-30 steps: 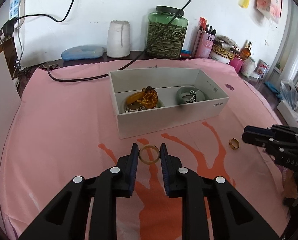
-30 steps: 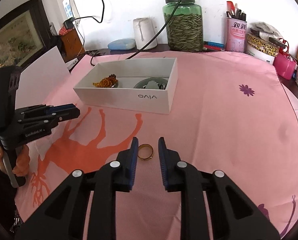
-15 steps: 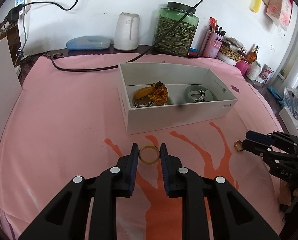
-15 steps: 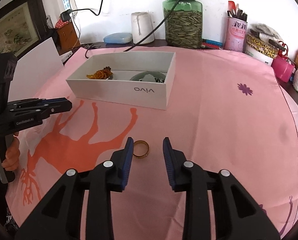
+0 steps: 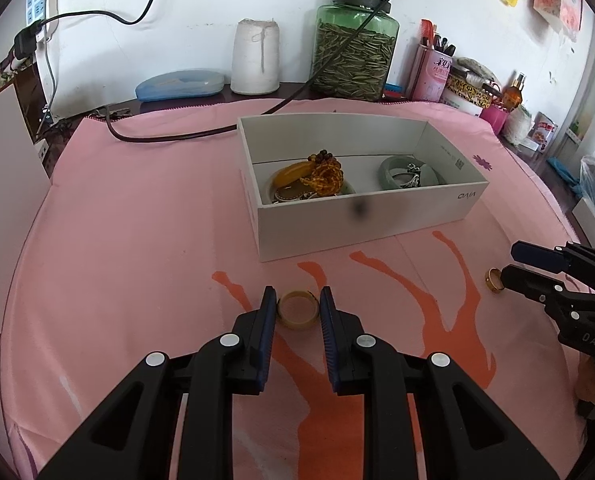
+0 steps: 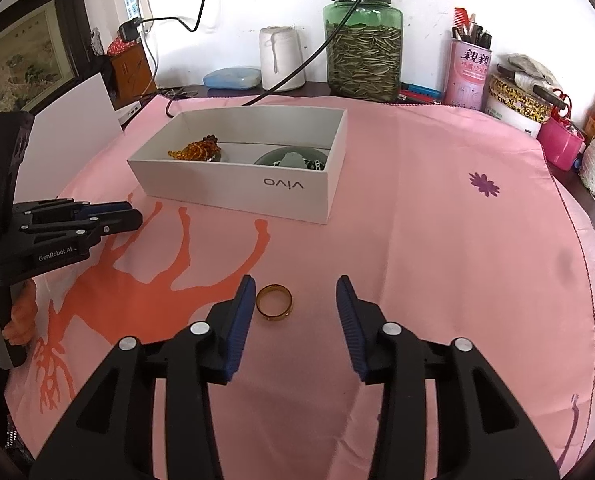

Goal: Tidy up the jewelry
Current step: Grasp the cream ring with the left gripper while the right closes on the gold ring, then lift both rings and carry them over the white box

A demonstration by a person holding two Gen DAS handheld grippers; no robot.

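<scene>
My left gripper [image 5: 298, 303] is shut on a pale yellow ring [image 5: 297, 312], held just above the pink cloth in front of the white box [image 5: 361, 216]. The box holds an amber bead bracelet [image 5: 325, 172] and a green bangle [image 5: 393, 168]. In the right wrist view my right gripper [image 6: 295, 294] has its jaws opening. A gold ring [image 6: 274, 303] lies flat on the cloth between them, close to the left finger and untouched by the pads. The left gripper [image 6: 135, 214] shows at that view's left edge, the right gripper [image 5: 511, 263] at the other view's right edge beside the gold ring [image 5: 494, 280].
The white box [image 6: 237, 188] sits mid-cloth. Behind it along the wall stand a green glass jar [image 5: 355, 46], a white spool [image 5: 255, 56], a blue case [image 5: 179, 85] and a pink pen holder [image 6: 469, 74]. A black cable [image 5: 169, 136] crosses the cloth's back left.
The right jaws have spread apart, leaving the gold ring lying on the cloth near the left finger. The left gripper keeps its hold on the pale ring.
</scene>
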